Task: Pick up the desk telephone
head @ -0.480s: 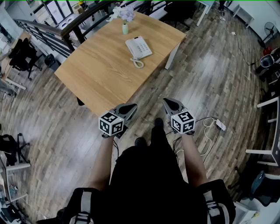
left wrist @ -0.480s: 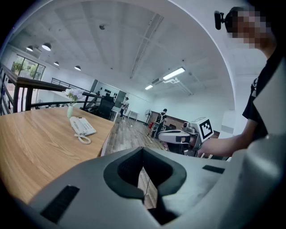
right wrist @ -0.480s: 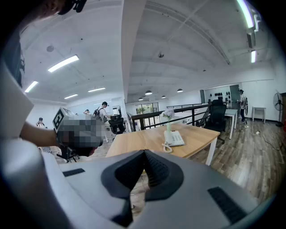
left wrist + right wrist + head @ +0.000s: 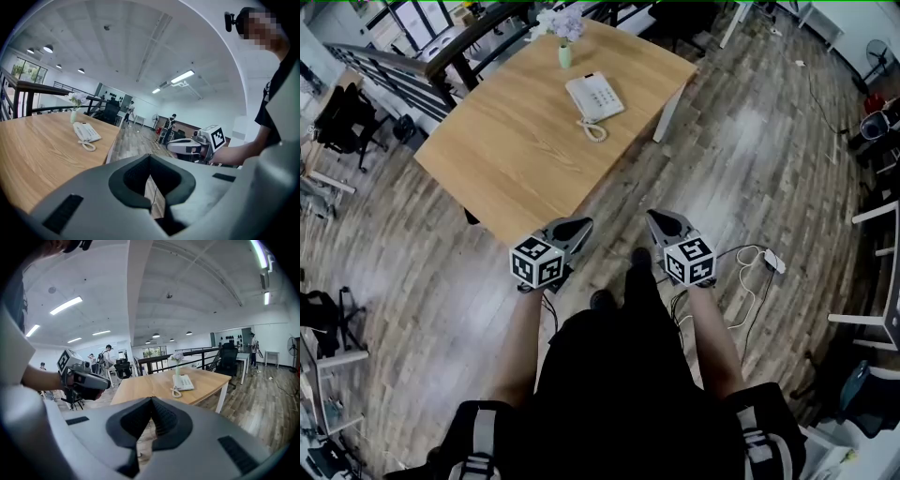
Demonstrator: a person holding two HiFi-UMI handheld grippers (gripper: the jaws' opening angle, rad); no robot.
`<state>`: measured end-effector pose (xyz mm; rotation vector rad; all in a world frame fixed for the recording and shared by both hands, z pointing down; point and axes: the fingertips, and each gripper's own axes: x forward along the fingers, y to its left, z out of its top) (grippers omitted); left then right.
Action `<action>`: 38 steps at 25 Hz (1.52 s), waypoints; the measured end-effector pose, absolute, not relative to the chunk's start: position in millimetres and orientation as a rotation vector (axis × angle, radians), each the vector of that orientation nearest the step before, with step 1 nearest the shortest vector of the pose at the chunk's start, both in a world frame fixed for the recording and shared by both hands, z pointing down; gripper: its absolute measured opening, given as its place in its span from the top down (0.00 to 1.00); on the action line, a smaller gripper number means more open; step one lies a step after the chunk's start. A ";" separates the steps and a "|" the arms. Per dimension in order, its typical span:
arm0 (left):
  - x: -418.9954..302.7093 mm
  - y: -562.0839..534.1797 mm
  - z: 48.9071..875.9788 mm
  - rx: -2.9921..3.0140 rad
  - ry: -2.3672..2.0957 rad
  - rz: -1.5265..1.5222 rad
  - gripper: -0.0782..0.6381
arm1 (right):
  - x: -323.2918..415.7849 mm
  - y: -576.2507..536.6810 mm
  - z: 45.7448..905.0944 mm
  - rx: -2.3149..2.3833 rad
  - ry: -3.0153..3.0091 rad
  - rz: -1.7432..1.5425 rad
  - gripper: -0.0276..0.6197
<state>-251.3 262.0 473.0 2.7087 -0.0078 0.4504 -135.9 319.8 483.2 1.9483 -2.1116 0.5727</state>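
On the table (image 4: 502, 159), a vase (image 4: 565, 54) stands beside the telephone (image 4: 593, 97).

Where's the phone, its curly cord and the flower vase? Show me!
desk telephone (image 4: 594, 96): head view, the middle of its white top.
curly cord (image 4: 592, 130): head view, the coiled loop lying on the table beside the phone.
flower vase (image 4: 565, 56): head view, the pale green vase body under the flowers.

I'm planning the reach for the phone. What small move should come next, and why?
Probably step forward along the table, bringing both grippers nearer the telephone. It lies at the far end beside the vase, while the left gripper and right gripper, both shut and empty, hang by the table's near corner.
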 end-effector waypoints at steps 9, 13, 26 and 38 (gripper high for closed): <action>-246.0 252.0 477.7 2.696 -0.021 0.462 0.86 | -141.3 313.4 490.5 1.912 -2.172 0.623 0.92; -237.9 249.0 479.9 2.694 -0.027 0.468 0.86 | -137.3 314.3 501.3 1.904 -2.177 0.670 0.92; -199.9 219.9 487.6 2.659 -0.088 0.523 0.86 | -93.2 278.9 515.5 1.854 -2.208 0.741 0.92; -160.5 188.4 492.4 2.644 -0.171 0.545 0.86 | -43.8 240.4 520.1 1.806 -2.248 0.755 0.92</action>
